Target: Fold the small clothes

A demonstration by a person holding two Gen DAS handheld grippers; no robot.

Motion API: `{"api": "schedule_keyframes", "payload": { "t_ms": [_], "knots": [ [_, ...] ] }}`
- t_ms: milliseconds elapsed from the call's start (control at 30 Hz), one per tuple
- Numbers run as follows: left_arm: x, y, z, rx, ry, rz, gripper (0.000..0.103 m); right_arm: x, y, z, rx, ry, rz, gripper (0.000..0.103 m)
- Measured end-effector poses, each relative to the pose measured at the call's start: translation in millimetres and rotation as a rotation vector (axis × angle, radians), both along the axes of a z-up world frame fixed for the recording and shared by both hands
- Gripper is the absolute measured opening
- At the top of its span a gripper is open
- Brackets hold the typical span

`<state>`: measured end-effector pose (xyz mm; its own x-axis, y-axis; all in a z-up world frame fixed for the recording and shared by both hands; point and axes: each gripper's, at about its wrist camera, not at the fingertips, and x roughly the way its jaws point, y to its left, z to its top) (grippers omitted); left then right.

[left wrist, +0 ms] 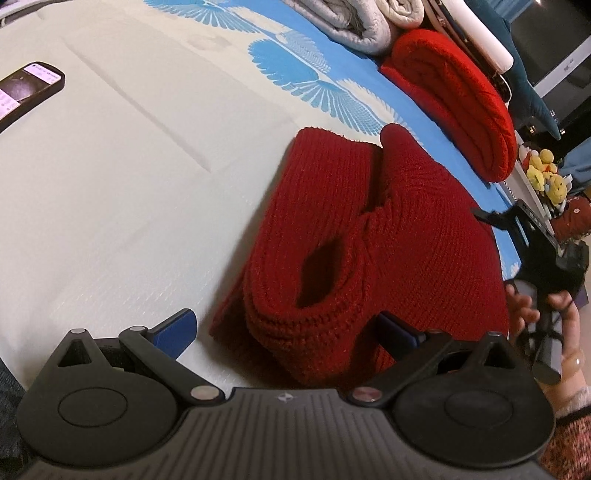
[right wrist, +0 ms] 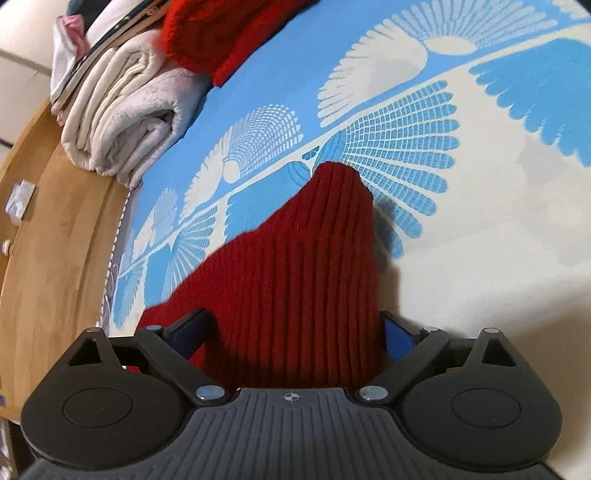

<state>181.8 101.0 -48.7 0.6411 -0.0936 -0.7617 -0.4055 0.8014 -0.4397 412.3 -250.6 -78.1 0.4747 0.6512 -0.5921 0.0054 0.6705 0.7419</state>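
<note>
A dark red knitted garment (left wrist: 369, 236) lies folded in layers on the cream and blue bed cover (left wrist: 129, 184). My left gripper (left wrist: 288, 332) is open, its blue-padded fingers on either side of the garment's near folded edge. The right gripper shows at the right edge of the left wrist view (left wrist: 532, 229), held by a hand. In the right wrist view the same garment (right wrist: 295, 280) fills the gap of my right gripper (right wrist: 295, 328), which is open wide with the knit lying between the fingers, not clamped.
A bright red folded knit (left wrist: 461, 96) and grey folded blankets (left wrist: 351, 22) sit at the far side of the bed. A phone (left wrist: 26, 92) lies at the left. A wooden bed frame (right wrist: 55, 258) borders the mattress. Plush toys (left wrist: 546, 173) are at the right.
</note>
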Motion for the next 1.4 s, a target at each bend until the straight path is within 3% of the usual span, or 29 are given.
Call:
{"api": "schedule_keyframes", "payload": {
  "t_ms": [67, 133, 200, 267, 333, 400, 500, 600, 733, 867, 1033, 1133, 1200, 1233, 1300, 1333, 1400],
  "knots": [
    [0, 0, 0, -0.002, 0.006, 0.002, 0.103, 3, 2, 0, 0.004, -0.015, 0.001, 0.096],
    [-2, 0, 1, -0.002, 0.003, 0.013, 0.102, 3, 5, 5, -0.047, -0.050, 0.011, 0.073],
    [-5, -1, 5, 0.029, -0.039, 0.035, 0.076, -1, 9, 12, -0.100, -0.094, 0.037, 0.048],
    [-7, -9, 15, 0.119, -0.093, 0.030, 0.061, -7, 8, 20, -0.129, -0.122, 0.039, 0.037],
    [-6, -22, 22, 0.221, -0.128, 0.001, 0.051, -13, 9, 30, -0.163, -0.141, 0.025, 0.031],
    [-2, -27, 25, 0.254, -0.135, -0.009, 0.046, -18, 9, 41, -0.194, -0.188, 0.023, 0.025],
    [18, -20, 31, 0.195, -0.106, -0.033, 0.043, -21, -8, 49, -0.195, -0.225, 0.008, 0.024],
    [56, -16, 38, 0.152, -0.074, -0.125, 0.043, -27, -46, 45, -0.174, -0.211, -0.048, 0.024],
    [147, -21, 50, 0.092, -0.021, -0.285, 0.044, -50, -111, 20, -0.156, -0.171, -0.129, 0.024],
    [247, -35, 53, 0.017, 0.008, -0.383, 0.043, -78, -163, -11, -0.016, -0.142, -0.215, 0.027],
    [340, -103, 75, 0.170, -0.014, -0.478, 0.043, -117, -179, -25, 0.106, -0.127, -0.278, 0.029],
    [369, -136, 80, 0.232, -0.026, -0.523, 0.043, -144, -170, -25, 0.113, -0.143, -0.274, 0.030],
    [371, -155, 79, 0.299, -0.020, -0.534, 0.049, -149, -165, -21, 0.084, -0.160, -0.248, 0.039],
    [372, -158, 77, 0.327, -0.013, -0.524, 0.052, -149, -168, -20, 0.073, -0.153, -0.246, 0.043],
    [368, -154, 74, 0.361, -0.005, -0.496, 0.067, -145, -179, -15, 0.052, -0.117, -0.267, 0.062],
    [362, -146, 73, 0.378, -0.008, -0.470, 0.085, -146, -185, -11, 0.031, -0.122, -0.295, 0.064],
    [345, -123, 72, 0.426, -0.022, -0.398, 0.090, -152, -196, 3, -0.048, -0.205, -0.366, 0.065]
  ]
}}
